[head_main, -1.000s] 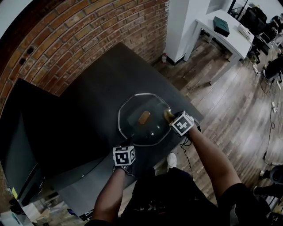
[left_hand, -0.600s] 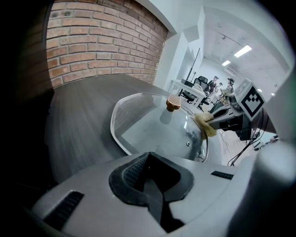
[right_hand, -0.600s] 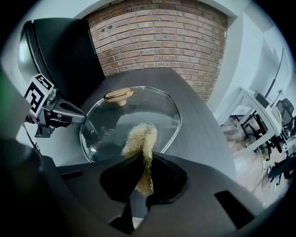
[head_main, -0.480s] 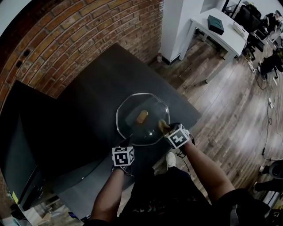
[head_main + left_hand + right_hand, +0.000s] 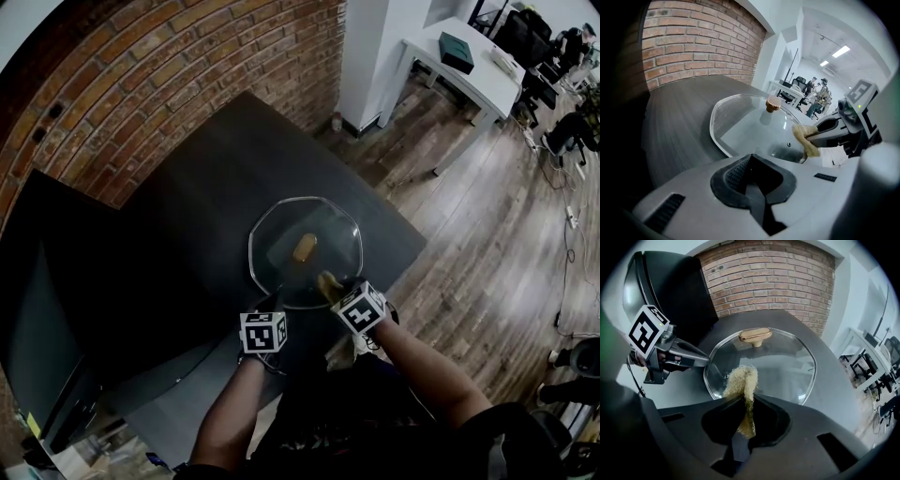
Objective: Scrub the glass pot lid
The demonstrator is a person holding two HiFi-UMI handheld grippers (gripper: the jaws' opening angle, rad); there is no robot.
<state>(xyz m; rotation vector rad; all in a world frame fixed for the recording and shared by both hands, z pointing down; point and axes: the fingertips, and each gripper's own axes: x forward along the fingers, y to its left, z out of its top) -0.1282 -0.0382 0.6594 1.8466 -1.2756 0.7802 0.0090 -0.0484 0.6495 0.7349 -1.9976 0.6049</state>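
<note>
Your right gripper (image 5: 743, 423) is clenched on a yellowish scrub pad (image 5: 740, 380). The pad's lower end is pinched between the jaws, and its frayed upper end sticks out past their tips. That free end rests on the glass lid (image 5: 323, 225), on the edge nearest you. In the left gripper view the pad lies on the glass just inside the rim.

Your left gripper (image 5: 751, 185) is closed too. Its jaws are drawn together, and the lid's rim runs straight into their tips. The right gripper view shows those tips meeting the rim on the lid's left side, so this gripper grips the lid by its edge. The two grippers sit near each other along your side of the lid, left one at the rim, right one just over the glass.

The lid lies dome-up on the dark table (image 5: 216, 178), towards the corner closest to you. Its tan knob (image 5: 304, 247) sits at the centre, pointing up, and the pad is near it but apart from it. The table's surface shows through the glass.
</note>
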